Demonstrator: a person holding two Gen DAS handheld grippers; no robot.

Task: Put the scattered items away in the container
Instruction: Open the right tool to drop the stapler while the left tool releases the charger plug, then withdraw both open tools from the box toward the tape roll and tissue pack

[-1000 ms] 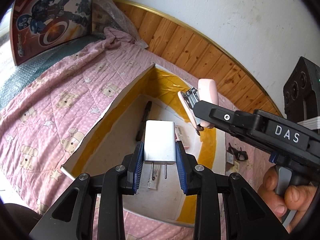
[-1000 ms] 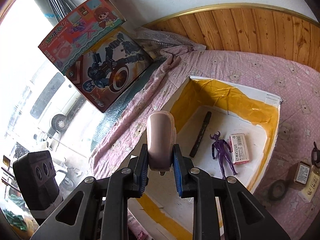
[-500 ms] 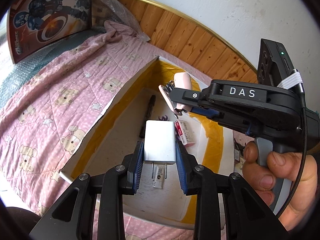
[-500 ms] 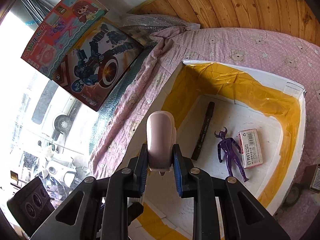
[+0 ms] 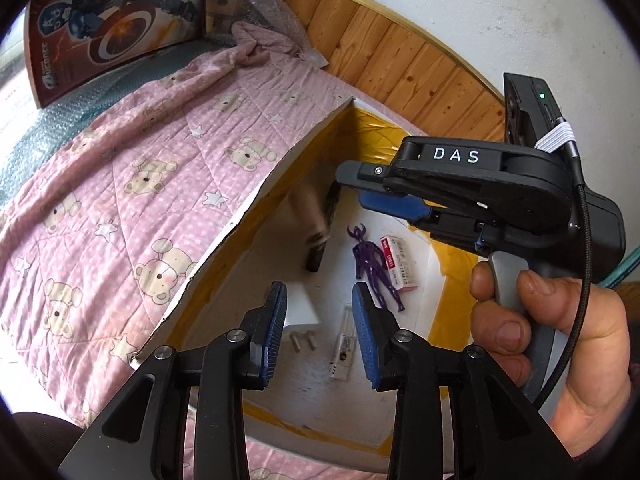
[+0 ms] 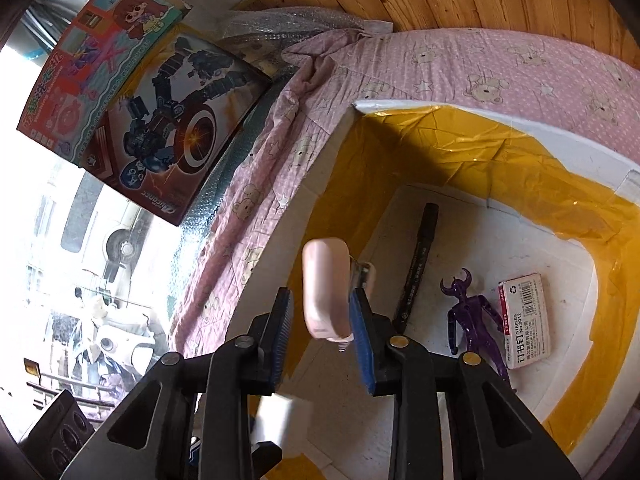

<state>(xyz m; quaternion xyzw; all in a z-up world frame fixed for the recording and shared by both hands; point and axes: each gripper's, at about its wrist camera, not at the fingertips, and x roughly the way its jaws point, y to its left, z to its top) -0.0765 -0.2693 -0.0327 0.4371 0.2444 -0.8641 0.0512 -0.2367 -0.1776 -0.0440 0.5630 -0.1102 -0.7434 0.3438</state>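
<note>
White letters "DAS" stood on the black plastic right gripper [image 5: 362,188] body. The small pink-and-white cardboard staple box [image 6: 525,320] read "STAPLES No.0012". Print on the black marker pen [image 6: 416,264] barrel was too small to read.

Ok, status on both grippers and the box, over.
Left gripper open, white charger dropping into the box. Right gripper open, pink stapler falling free. Marker, purple figure, staple box inside. Nothing blocking.

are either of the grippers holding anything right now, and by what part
Nothing is held. The left gripper is open above the white charger; the right gripper is open, the pink stapler dropping free.
</note>
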